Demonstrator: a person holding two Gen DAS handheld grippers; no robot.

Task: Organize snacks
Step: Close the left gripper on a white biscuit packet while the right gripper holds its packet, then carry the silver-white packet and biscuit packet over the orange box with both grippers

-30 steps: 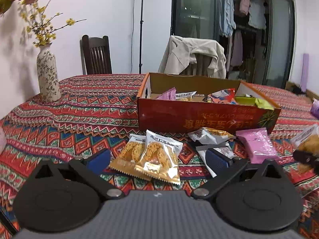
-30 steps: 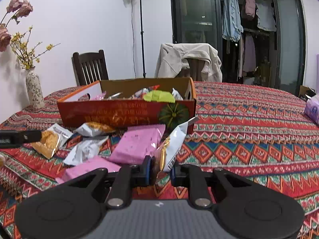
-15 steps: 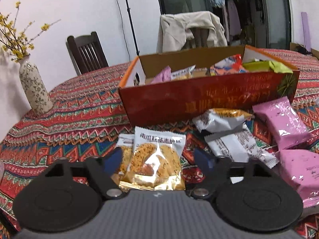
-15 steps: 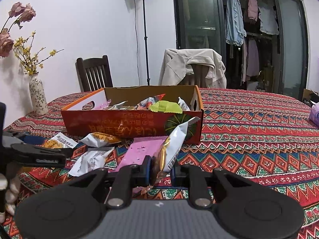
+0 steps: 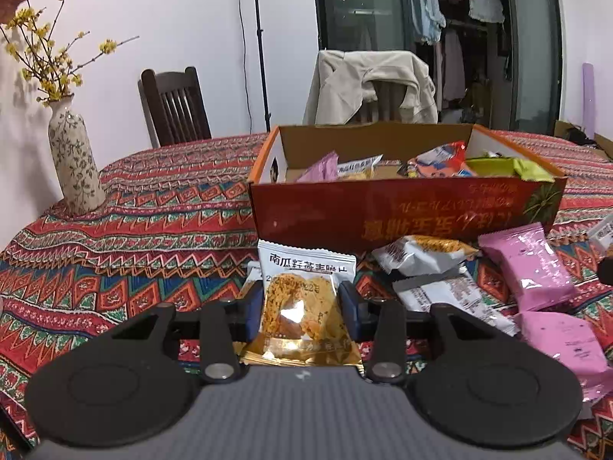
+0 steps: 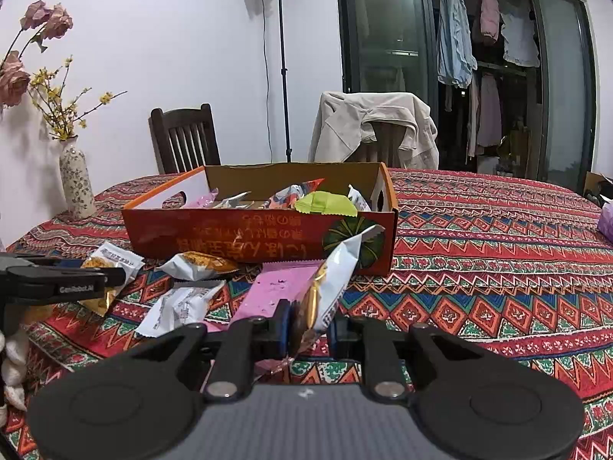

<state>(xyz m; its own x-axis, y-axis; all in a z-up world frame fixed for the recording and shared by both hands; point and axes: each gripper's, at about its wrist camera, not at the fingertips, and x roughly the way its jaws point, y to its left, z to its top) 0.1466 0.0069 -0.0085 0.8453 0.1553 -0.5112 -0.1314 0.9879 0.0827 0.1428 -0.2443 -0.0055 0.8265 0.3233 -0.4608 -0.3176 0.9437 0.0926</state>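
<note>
At the far left a patterned vase [image 5: 76, 165] with yellow sprigs stands on the counter [image 5: 153, 207], well apart from the snacks, with a dark wooden chair [image 5: 174, 105] behind it. Next comes the left tool [image 5: 302, 308], its jaws closing on a gold cracker packet [image 5: 304, 306] that lies flat between them, the pads at its sides (a second packet peeks out beneath). Directly beyond it the red cardboard box [image 5: 402, 211] blocks the way forward, already part filled with wrappers, a green packet [image 5: 505, 166] among them. In front of the box lie a white-and-gold packet [image 5: 421, 255], a grey packet [image 5: 448, 295] and two pink packets [image 5: 525, 264], near one another. In the right wrist view the right tool [image 6: 310, 322] is clamped on a silver packet [image 6: 341, 272], held upright above a pink packet, just short of the box's front wall. A jacket-draped chair [image 6: 371, 126] stands behind the box.
</note>
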